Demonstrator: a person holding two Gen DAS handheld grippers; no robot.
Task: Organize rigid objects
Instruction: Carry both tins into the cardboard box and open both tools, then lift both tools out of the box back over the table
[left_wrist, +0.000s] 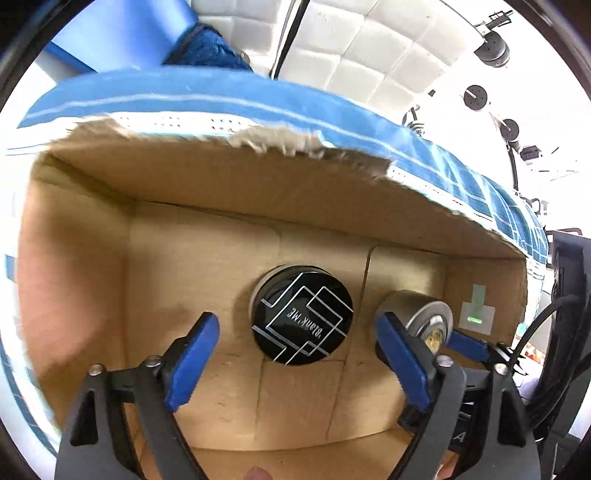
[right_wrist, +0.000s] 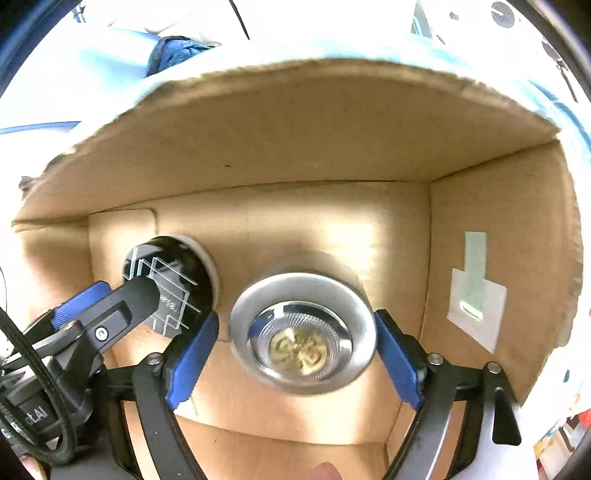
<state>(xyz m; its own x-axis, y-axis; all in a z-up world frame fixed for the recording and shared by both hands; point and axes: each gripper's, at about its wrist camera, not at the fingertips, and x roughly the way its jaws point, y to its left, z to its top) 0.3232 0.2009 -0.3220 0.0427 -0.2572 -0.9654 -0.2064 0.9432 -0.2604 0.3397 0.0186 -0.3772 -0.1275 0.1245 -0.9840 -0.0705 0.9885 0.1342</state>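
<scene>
Jar (left_wrist: 302, 314): black lid with white line pattern and lettering, standing on the floor of the box, about mid-floor; in the right wrist view (right_wrist: 173, 284) it is partly hidden behind the left tool's finger.
Lamp (right_wrist: 303, 332): round silver fitting with a ribbed lens and brass-coloured centre, on the box floor just right of the jar, not touching it; also seen at (left_wrist: 419, 314).
Box (left_wrist: 207, 192): open cardboard, torn top edge, blue-and-white outer print; a pale label (right_wrist: 476, 291) on its right inner wall.
Left tool (left_wrist: 303, 362): jaws apart, over the jar, blue pads on either side and clear of it.
Right tool (right_wrist: 295, 362): jaws apart, pointing down at the lamp; pads flank the rim, the right one close, and I cannot tell if it touches.
</scene>
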